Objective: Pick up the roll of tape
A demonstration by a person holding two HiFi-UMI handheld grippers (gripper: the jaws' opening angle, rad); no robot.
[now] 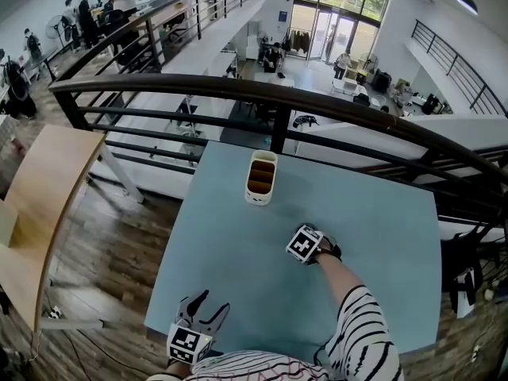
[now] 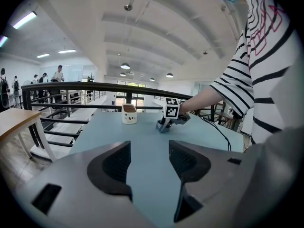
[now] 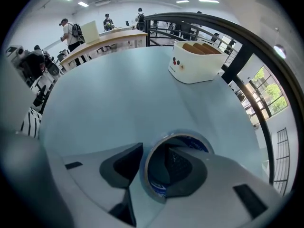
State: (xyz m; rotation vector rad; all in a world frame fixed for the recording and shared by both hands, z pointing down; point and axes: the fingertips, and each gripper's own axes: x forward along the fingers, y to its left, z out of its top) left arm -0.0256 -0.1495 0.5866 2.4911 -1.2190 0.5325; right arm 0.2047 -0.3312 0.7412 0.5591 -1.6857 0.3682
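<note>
Tape roll (image 3: 194, 143) lying flat on the desk (image 1: 373, 236), right of centre, directly beneath the right gripper (image 3: 156, 158). In the head view the roll is hidden under that gripper and its marker cube (image 1: 303, 244).

Right gripper: pointed steeply down at the desk. Its jaws straddle the near wall of the roll, one jaw outside the ring and the other down inside the hole. The outer jaw stands just beside the wall. A dark gap shows between the inner pad and the inside face, so the jaws are partly apart and do not clamp the roll. A striped sleeve (image 1: 361, 332) leads back from this gripper to the near edge.

Left gripper (image 1: 213, 302): at the near left edge of the desk, aimed across it toward the far side. Its jaws are well apart, with only bare desk showing between them.

Holder (image 1: 261, 177): a cream box with brown compartments, upright at the far middle of the desk, well apart from both grippers.

Railing (image 1: 278, 94): a dark rail running just beyond the far edge. A wooden table (image 1: 48, 181) stands to the left.
</note>
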